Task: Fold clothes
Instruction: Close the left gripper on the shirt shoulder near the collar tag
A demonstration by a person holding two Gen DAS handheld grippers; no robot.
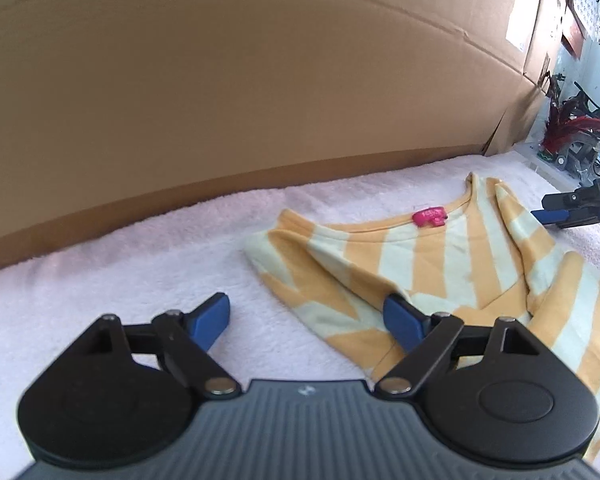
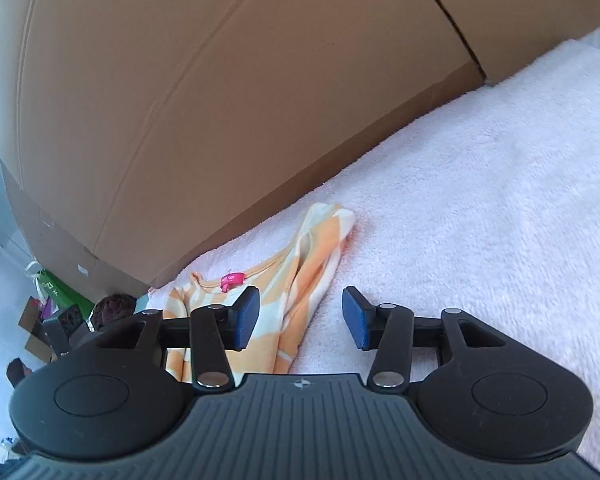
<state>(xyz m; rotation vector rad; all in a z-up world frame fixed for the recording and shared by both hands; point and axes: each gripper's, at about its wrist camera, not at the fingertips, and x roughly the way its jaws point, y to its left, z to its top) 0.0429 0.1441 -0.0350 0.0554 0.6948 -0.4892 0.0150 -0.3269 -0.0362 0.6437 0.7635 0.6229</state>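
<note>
Lying near the back edge of a pink fleecy surface (image 1: 120,256), beside a cardboard wall (image 1: 220,80), one orange-and-cream striped shirt (image 1: 440,264) has both sleeves folded inward; the body seems still unfolded. Two tongs: left tongs (image 1: 308,320) and right tongs (image 2: 300,318) both stand apart, holding nothing.

Letters "DA" on right claw (image 1: 550,211) body; rest illegible.

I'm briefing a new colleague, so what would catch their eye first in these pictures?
First the orange-and-cream striped shirt with its bright pink neck label, lying on the pale pink fluffy blanket. Behind it rises a big brown cardboard wall. Both the left gripper and right gripper have open jaws.
</note>
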